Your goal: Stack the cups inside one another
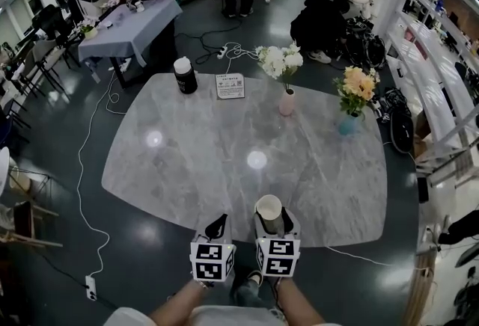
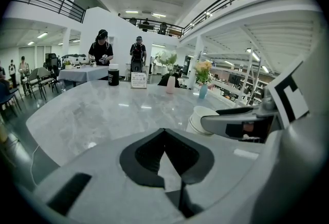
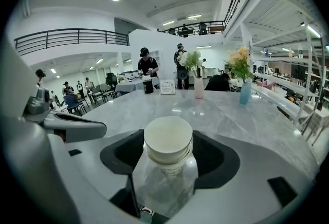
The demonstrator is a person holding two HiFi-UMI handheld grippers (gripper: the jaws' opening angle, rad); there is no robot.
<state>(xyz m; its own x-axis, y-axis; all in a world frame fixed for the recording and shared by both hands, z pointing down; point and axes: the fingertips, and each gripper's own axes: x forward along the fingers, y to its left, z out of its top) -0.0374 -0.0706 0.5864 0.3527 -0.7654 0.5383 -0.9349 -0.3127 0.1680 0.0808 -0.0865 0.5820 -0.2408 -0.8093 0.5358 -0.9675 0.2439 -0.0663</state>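
Stack of white paper cups (image 3: 168, 142), several rims nested one inside another, upright, mouth up. It sits between the jaws of the right gripper (image 1: 272, 220); the black pads (image 3: 122, 157) press its sides at 9 and 3 o'clock, so the jaws are closed onto it at cup width. Whether the base touches the surface cannot be told.

Left gripper (image 1: 218, 225): just beside the right one, at its 9 o'clock. Jaw tips meet, nothing between them.

Both grippers are at the 6 o'clock edge of the grey marble table (image 1: 187, 167). Far side of the table, head view:
- black jar with white lid (image 1: 185, 75), 11 o'clock
- printed card (image 1: 230, 86), 12 o'clock
- pink vase of white flowers (image 1: 287, 100), 1 o'clock
- blue vase of orange flowers (image 1: 349, 122), 2 o'clock
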